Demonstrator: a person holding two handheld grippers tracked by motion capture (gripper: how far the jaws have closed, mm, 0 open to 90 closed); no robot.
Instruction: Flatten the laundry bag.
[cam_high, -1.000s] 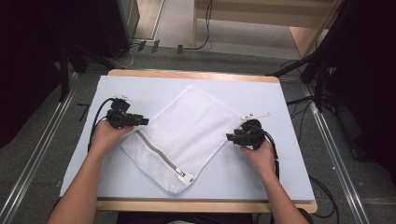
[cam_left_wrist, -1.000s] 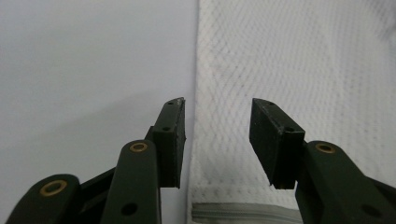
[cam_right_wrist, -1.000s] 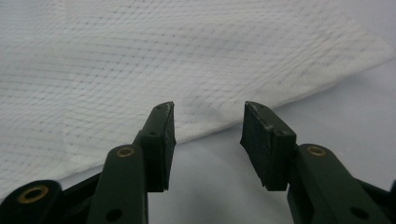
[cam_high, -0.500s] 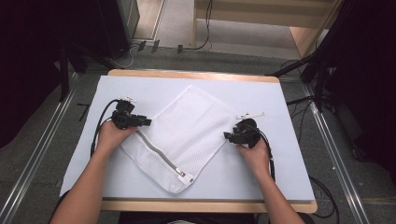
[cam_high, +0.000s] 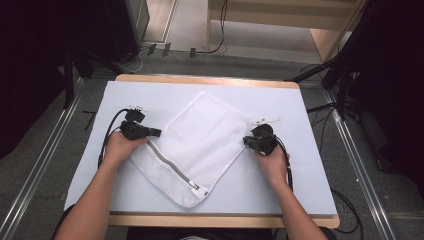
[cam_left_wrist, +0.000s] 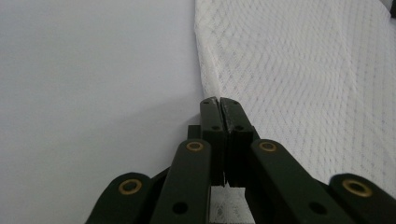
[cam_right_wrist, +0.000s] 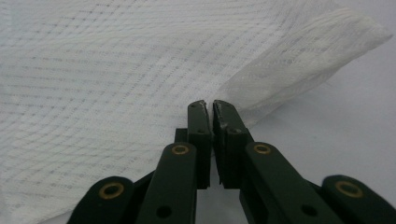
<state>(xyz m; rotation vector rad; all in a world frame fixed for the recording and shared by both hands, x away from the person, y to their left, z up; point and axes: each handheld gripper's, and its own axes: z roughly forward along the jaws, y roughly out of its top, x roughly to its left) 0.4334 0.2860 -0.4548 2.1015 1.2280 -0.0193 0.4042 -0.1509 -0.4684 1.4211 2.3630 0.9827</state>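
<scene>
I've got the white mesh laundry bag (cam_high: 197, 145) lying flat as a diamond on the pale blue mat (cam_high: 300, 185), its grey zipper (cam_high: 172, 167) running along the lower left edge towards the corner nearest me. My left gripper (cam_high: 156, 132) sits at the bag's left corner, and in the left gripper view its jaws are pressed together on the bag's edge (cam_left_wrist: 217, 101). My right gripper (cam_high: 246, 141) is at the bag's right corner, clamped too, with a fold of mesh pinched between its tips (cam_right_wrist: 208, 103).

Here's my worry: both bites look shallow, taken right at the hem. If I lift or pull the corners apart, I reckon the slippery mesh could slide out of one side and the bag would droop or swing from the other hand. Pulling unevenly could also drag the bag across the mat and skew it, and the zipper's weight may tip the near corner down.

Against the earlier frames: both pairs of jaws have just been closing, and they now stand clenched with mesh between them. Both grippers have edged inwards onto the corners, the right one most visibly. The bag itself lies where it lay, same diamond, same zipper line.
</scene>
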